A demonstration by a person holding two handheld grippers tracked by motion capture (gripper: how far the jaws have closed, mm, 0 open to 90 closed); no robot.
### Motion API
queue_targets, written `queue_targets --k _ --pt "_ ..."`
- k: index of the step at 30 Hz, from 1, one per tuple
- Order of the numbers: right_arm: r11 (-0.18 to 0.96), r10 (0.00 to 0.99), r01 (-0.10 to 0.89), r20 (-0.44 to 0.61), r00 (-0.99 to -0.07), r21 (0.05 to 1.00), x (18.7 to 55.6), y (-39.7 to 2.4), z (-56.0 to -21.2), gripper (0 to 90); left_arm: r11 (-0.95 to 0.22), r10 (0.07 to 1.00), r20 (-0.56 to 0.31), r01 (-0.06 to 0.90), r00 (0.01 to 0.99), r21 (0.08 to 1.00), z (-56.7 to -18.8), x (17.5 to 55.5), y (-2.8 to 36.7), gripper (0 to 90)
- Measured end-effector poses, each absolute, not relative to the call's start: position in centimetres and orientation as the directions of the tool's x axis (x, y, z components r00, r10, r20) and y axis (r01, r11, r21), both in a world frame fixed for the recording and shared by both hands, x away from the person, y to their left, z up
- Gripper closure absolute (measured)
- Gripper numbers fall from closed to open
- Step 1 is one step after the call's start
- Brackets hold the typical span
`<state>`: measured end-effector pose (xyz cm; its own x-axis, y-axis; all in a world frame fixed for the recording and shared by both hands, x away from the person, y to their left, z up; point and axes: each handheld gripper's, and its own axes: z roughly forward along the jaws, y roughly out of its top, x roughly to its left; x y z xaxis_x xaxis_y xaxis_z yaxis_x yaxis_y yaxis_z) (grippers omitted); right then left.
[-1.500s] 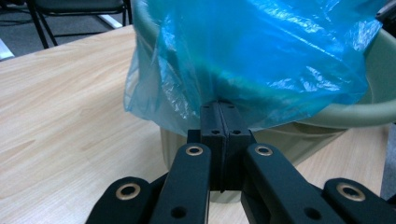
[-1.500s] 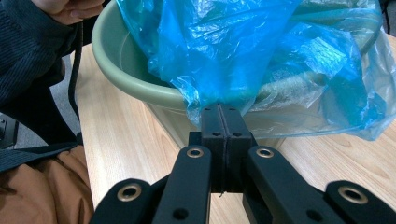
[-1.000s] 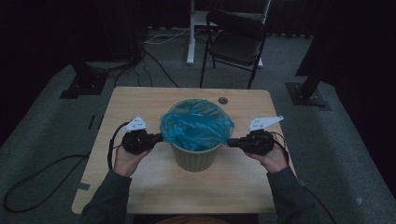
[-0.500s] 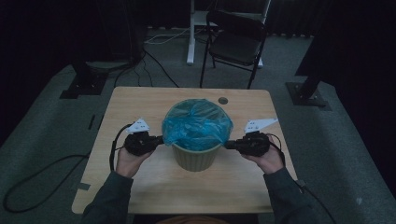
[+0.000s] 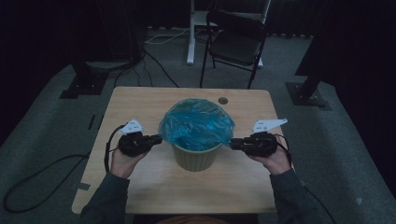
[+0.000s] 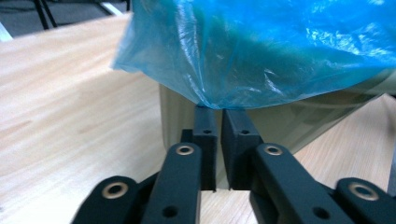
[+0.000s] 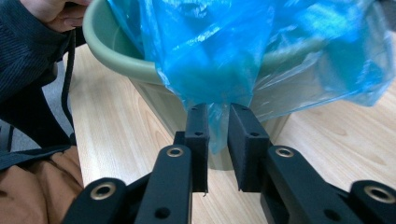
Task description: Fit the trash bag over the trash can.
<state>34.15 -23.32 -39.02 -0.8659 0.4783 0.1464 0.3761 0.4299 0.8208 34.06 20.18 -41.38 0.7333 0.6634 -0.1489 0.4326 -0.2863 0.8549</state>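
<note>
Here the blue bag (image 5: 196, 123) hangs between left claw (image 5: 158, 138) and right claw (image 5: 233, 144).

A light wooden table (image 5: 140, 186) stands on grey carpeted floor (image 5: 42, 140). Directly on its top, about at the middle, sits a pale green bin (image 5: 196, 156) with a blue plastic bag (image 5: 196, 123) draped over its rim. Near the far edge, behind the bin, lies a small dark round spot (image 5: 223, 100), possibly a hole in the tabletop; the dim high view leaves it unclear.
</note>
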Motion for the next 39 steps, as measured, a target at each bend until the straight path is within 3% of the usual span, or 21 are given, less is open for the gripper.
queue_targets --k 13,21,30,35,39 --pt "0.347 0.486 0.327 0.129 -0.864 0.879 34.1 -24.8 -35.7 63.6 -0.188 0.657 -0.146 0.348 0.740 0.919 -37.7 33.9 22.3 64.6" --pt "0.315 0.506 0.323 0.129 -0.853 0.892 35.3 -24.1 -34.4 63.7 -0.178 0.601 -0.134 0.296 0.788 0.938 -35.1 34.5 20.9 57.6" --pt "0.315 0.538 0.358 0.145 -0.830 0.879 37.5 -22.4 -33.7 62.7 -0.220 0.573 -0.143 0.320 0.807 0.922 -34.5 36.7 18.2 51.0" --pt "0.335 0.534 0.385 0.163 -0.830 0.860 38.1 -21.8 -34.2 63.7 -0.262 0.565 -0.136 0.333 0.814 0.906 -34.9 37.0 17.1 56.8" --pt "0.367 0.508 0.408 0.187 -0.841 0.836 38.1 -21.4 -34.8 79.5 -0.282 0.560 -0.119 0.323 0.820 0.903 -35.3 36.4 16.8 73.9"
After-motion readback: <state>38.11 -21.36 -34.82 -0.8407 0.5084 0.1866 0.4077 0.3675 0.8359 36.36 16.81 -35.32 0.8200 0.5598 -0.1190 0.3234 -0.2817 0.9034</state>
